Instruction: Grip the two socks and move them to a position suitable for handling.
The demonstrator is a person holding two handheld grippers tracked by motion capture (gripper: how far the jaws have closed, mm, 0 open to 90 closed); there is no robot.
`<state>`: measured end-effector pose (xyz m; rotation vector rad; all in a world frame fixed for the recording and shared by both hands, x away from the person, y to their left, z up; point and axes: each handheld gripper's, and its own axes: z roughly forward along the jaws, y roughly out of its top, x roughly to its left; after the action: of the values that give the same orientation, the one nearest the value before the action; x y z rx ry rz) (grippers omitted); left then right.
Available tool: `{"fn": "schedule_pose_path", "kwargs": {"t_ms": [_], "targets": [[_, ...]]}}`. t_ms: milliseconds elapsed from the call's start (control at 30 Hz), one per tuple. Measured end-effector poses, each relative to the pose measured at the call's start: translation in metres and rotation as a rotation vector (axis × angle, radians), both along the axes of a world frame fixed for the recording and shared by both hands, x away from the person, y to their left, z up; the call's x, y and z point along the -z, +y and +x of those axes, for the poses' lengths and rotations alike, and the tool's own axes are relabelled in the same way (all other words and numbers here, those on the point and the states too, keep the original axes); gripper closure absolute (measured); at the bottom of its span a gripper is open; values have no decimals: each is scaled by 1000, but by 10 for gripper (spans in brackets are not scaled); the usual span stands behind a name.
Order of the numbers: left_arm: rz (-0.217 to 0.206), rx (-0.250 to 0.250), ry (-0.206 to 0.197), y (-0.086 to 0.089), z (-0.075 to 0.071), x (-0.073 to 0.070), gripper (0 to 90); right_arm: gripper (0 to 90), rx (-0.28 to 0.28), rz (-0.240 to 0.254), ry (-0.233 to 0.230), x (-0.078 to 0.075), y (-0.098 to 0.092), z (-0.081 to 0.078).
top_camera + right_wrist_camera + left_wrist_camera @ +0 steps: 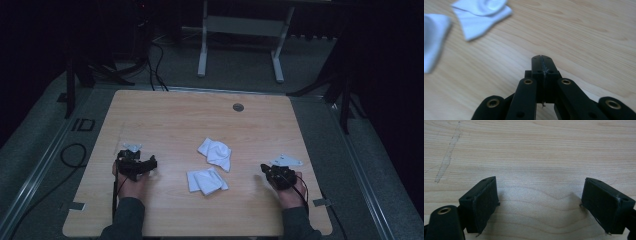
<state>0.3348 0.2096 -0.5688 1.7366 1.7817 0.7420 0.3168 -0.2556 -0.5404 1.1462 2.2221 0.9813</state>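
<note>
Cloths lie crumpled in the middle of the wooden bench [165, 115]: one white cloth [215, 153] farther from the person, a second white cloth [206, 181] just in front of it, the two nearly touching. Both are creased and partly folded over. The left claw [540, 202] rests at the bench's left side with its jaws wide apart and bare wood between them; its own view shows a pale scratch [447, 157] in the grain. The right claw [542, 65] has its jaws pressed together with nothing between them, well apart from the cloths, whose blurred edges lie at the upper left in its view. "ID" [83, 124] is marked on the floor beside the bench.
</note>
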Motion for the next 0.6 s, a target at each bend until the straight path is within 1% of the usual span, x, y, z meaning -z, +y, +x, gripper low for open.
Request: {"fn": "schedule_pose_path", "kwargs": {"t_ms": [100, 133, 167, 200, 333, 467, 600], "targets": [[0, 0, 0, 0, 0, 0, 136, 896, -41, -11, -4, -2, 11, -4], [0, 0, 0, 0, 0, 0, 136, 896, -41, -11, -4, -2, 11, -4], [0, 0, 0, 0, 0, 0, 136, 896, -54, -13, -4, -2, 15, -6], [0, 0, 1, 0, 0, 0, 136, 896, -77, -13, -5, -3, 22, -8], [0, 0, 1, 0, 0, 0, 136, 896, -129, -9, -14, -8, 37, -14], [0, 0, 0, 0, 0, 0, 136, 896, -196, -10, -22, -11, 55, -18], [0, 0, 1, 0, 0, 0, 136, 892, -253, -1, -16, -13, 73, -21]]}}
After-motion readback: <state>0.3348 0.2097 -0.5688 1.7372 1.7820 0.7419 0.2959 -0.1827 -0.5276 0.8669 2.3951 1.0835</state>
